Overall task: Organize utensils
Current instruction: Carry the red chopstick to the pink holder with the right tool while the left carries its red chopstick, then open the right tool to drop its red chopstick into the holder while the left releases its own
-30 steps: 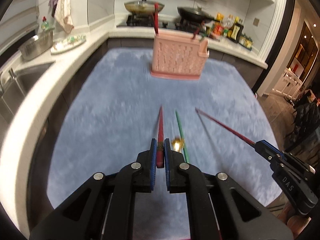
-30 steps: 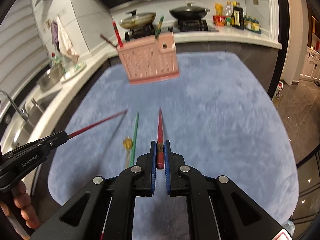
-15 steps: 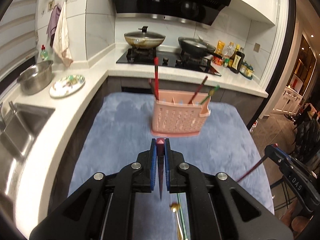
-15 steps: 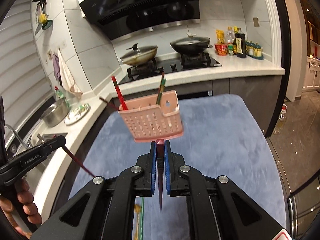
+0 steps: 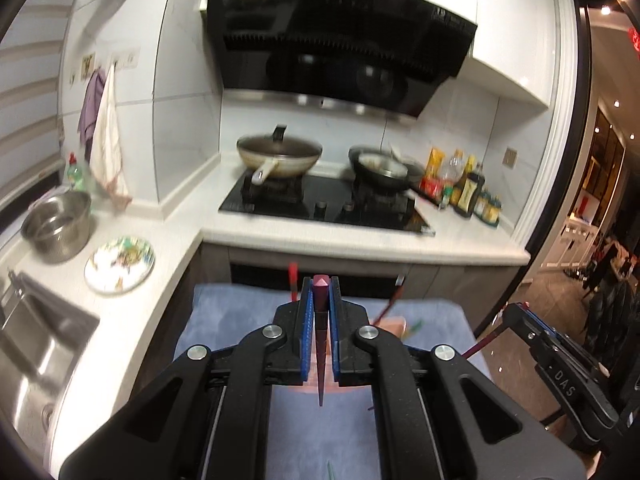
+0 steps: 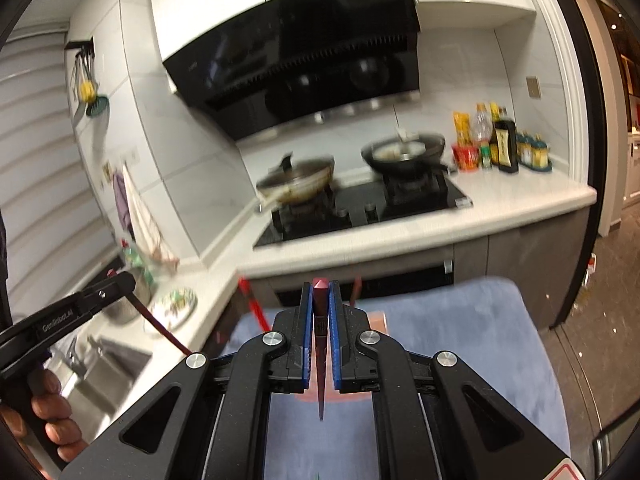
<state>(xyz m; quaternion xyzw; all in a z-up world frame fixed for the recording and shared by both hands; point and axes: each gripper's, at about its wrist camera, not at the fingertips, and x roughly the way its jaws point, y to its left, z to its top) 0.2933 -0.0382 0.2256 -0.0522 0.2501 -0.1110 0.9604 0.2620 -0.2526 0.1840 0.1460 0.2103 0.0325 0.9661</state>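
Note:
My left gripper (image 5: 320, 286) is shut on a dark red chopstick (image 5: 320, 344), held point down, high above the blue mat (image 5: 224, 312). My right gripper (image 6: 319, 289) is shut on another dark red chopstick (image 6: 320, 356), also point down. The pink utensil basket (image 5: 394, 325) sits on the mat, mostly hidden behind my fingers in both views; its rim also shows in the right wrist view (image 6: 378, 318). Red and green chopsticks stick up out of it (image 5: 293, 276). Each gripper shows at the edge of the other's view (image 5: 560, 364) (image 6: 72, 312).
A stove (image 5: 328, 204) with two pans (image 5: 280, 154) stands on the white counter behind the mat. Sauce bottles (image 5: 468, 192) stand at its right. A steel bowl (image 5: 56, 224), a patterned plate (image 5: 120, 264) and a sink (image 5: 28, 344) line the left counter.
Both grippers have lifted their chopsticks off the mat, tipped them from lying forward to point down, and risen, so the basket has dropped behind the fingers.

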